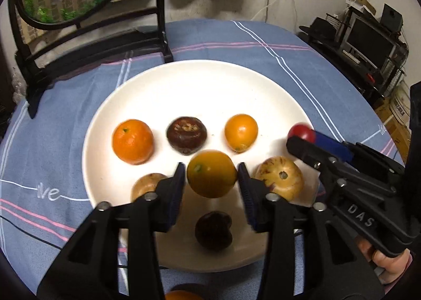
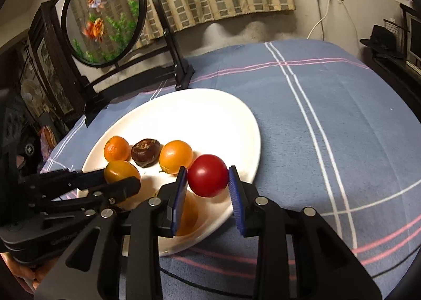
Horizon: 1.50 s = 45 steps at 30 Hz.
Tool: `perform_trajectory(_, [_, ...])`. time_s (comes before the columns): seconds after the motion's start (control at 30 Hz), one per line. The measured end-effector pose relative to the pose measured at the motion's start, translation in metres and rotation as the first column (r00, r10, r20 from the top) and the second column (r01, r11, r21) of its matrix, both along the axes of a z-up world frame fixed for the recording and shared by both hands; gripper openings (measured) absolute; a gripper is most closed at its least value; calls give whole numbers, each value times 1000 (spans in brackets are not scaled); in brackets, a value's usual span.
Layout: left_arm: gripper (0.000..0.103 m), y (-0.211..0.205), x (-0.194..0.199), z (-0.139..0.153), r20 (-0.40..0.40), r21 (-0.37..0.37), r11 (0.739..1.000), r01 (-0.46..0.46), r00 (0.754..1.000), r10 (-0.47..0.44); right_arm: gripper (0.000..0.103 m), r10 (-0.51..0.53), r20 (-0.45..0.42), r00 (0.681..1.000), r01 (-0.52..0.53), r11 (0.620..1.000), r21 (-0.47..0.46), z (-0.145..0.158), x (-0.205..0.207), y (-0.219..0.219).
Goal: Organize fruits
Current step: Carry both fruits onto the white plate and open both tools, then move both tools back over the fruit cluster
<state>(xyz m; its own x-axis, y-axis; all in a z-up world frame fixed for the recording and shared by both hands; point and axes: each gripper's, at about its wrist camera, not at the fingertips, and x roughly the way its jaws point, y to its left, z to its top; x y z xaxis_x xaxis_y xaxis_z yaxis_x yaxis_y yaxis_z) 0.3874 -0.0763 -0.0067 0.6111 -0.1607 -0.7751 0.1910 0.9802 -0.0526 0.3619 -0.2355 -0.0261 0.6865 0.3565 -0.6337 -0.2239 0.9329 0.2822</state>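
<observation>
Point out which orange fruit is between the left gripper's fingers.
The yellowish orange fruit between the left gripper fingers, nearer than the row behind; the other two orange ones lie free on the plate.

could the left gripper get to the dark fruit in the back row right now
Probably not yet: the left gripper has an orange fruit between its fingers, directly in front of the dark fruit.

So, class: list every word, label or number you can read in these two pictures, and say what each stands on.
"DAS": raised letters on the right gripper, left wrist view.
"ive": white stitched script on the blue tablecloth; any earlier letters are not legible.
Print on the cardboard boxes: too blurred to read.
</observation>
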Motion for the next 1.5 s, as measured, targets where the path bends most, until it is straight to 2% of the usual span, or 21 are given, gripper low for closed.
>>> perform_trajectory(0.03, [64,3,-3,6,29,-1,1000,-11,1000,11,37,8,1,1000,-8,1000,5,1,0,0])
perform_trajectory(0.07, [65,5,-7,13,50,-6,1000,-18,999,19,41,10,6,1000,-10,1000,16,4,-1,-1])
perform_trajectory(0.13, [69,12,-16,30,78,-37,999,-17,997,19,55,6,33,999,-8,999,53,14,-7,-6])
perform_trajectory(0.17, [69,16,-23,39,94,-49,999,-21,995,26,57,1,60,998,-5,997,74,22,-13,-9])
perform_trajectory(0.3, [87,47,-74,75,197,-102,993,-64,977,83,58,20,117,993,-31,995,97,49,-31,-11])
perform_trajectory(0.37, [88,62,-103,80,242,-115,990,-81,964,107,58,26,142,990,-43,992,116,61,-45,-12])
perform_trajectory(0.53, [92,89,-164,58,233,-131,985,-116,962,144,58,49,122,991,-61,994,95,70,-73,-3])
perform_trajectory(0.6, [93,93,-187,44,233,-110,985,-130,960,153,58,61,104,993,-69,995,71,67,-84,2])
perform_trajectory(0.7, [93,93,-213,22,213,-72,990,-125,967,138,57,102,80,992,-104,994,20,57,-106,16])
perform_trajectory(0.73, [93,93,-222,16,200,-85,991,-106,972,121,57,110,75,991,-111,994,10,55,-111,19])
perform_trajectory(0.83, [93,95,-231,9,194,-110,992,-61,978,81,58,147,55,988,-146,989,-6,48,-128,27])
perform_trajectory(0.97, [93,89,-237,4,202,-61,996,-60,977,71,58,179,-2,984,-179,984,-8,32,-149,30])
perform_trajectory(1.27, [93,66,-250,7,252,11,998,55,966,-56,58,226,-121,967,-226,974,9,5,-164,36])
perform_trajectory(1.5, [93,68,-245,3,212,2,999,43,976,-42,58,229,-144,963,-232,973,-5,2,-167,37])
